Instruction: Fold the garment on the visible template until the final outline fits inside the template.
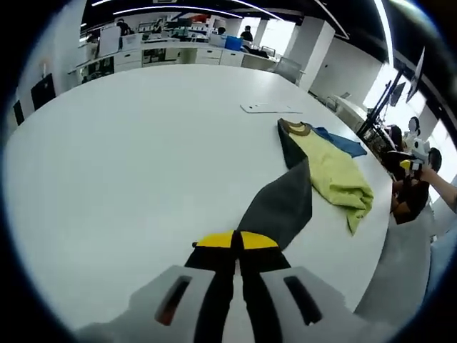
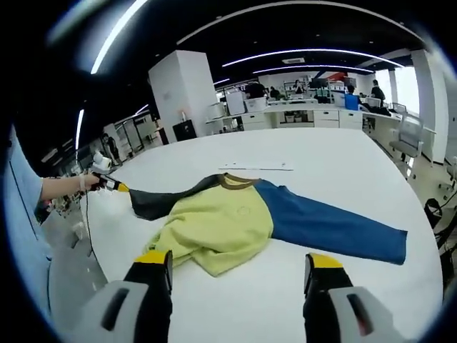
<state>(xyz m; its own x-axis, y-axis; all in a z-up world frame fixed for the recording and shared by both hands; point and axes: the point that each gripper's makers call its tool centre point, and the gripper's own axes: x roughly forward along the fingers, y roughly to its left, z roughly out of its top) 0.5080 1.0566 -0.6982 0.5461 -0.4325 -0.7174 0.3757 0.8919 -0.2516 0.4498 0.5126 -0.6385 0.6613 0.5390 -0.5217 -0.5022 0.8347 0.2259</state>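
We are barely started: our left gripper (image 1: 236, 243) pinches the grey sleeve (image 1: 280, 204) of the sweatshirt (image 2: 228, 225) and stretches it out, our right gripper (image 2: 239, 275) hangs wide apart, and the garment lies unfolded on the white table (image 2: 335, 157).

Each hand-held gripper (image 2: 235, 275) has grey bodies, black jaws with yellow tips; the person wears a light-blue sleeve (image 2: 21, 214).

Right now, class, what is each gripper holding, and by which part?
The left gripper clamps the sweatshirt by the end of its dark grey sleeve. The right gripper is open, holding nothing.
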